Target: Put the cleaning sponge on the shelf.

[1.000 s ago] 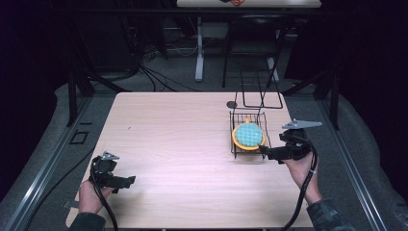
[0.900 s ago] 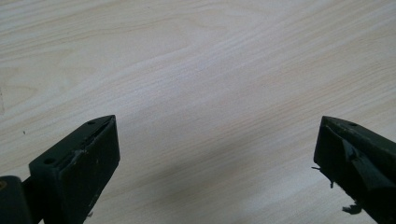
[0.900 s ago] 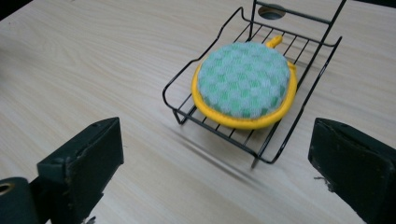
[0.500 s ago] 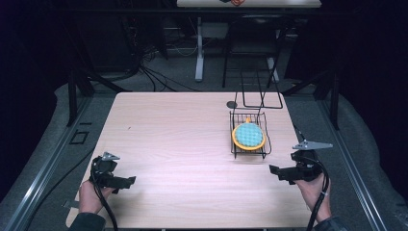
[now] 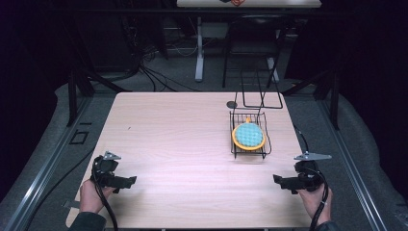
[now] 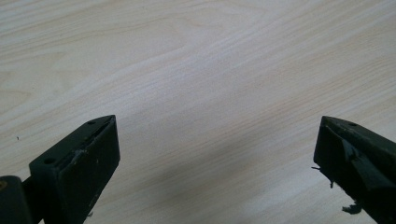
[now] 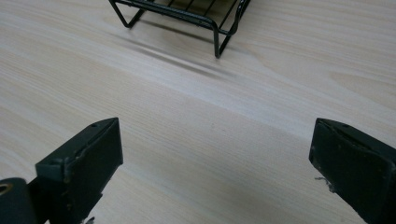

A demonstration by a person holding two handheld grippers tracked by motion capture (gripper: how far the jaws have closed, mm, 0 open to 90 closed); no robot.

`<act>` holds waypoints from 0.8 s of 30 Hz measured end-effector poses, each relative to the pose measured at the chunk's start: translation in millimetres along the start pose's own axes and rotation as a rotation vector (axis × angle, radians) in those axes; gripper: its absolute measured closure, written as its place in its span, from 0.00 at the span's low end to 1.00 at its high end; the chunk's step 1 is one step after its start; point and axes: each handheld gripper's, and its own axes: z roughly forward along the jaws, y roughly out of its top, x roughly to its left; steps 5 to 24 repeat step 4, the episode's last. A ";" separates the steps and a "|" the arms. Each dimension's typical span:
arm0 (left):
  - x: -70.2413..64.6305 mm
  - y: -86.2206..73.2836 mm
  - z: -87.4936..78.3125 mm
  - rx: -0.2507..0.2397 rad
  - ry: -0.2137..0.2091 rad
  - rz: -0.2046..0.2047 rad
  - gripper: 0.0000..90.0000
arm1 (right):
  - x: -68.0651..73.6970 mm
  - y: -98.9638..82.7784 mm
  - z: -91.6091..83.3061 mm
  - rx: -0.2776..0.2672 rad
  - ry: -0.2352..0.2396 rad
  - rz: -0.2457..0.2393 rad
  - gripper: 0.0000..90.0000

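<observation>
The orange-rimmed paddle [image 5: 248,136] lay in the wire basket [image 5: 265,142], handle pointing far. The right gripper [image 5: 281,181] had withdrawn nearward; both the right and left gripper [image 5: 126,181] stood open.

Both tongs [image 5: 131,181] [image 5: 277,180] black w/ blunt flat jaws, grey triangular top plate, black cable; dark sleeves.

A table [image 5: 192,144] takes up the middle of the high view. On it, right of centre, stands a wire basket [image 5: 249,151] with a round dish [image 5: 248,136] inside. Just above the basket, a small disc [image 5: 232,104] lies on the tabletop beside a wire frame [image 5: 262,98]. The left gripper [image 5: 126,181] sits at lower left, the right gripper [image 5: 280,181] at lower right, well apart.
</observation>
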 end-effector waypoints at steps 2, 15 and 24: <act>-0.4 0.2 0.8 -0.003 0.003 -0.001 0.01 | -0.5 -0.3 1.6 0.010 -0.010 -0.010 0.03; -0.2 0.3 0.7 0.007 -0.003 0.003 0.01 | -2.1 -0.7 2.2 0.019 -0.007 -0.008 0.03; -0.2 0.3 0.7 0.007 -0.003 0.003 0.01 | -2.1 -0.7 2.2 0.019 -0.007 -0.008 0.03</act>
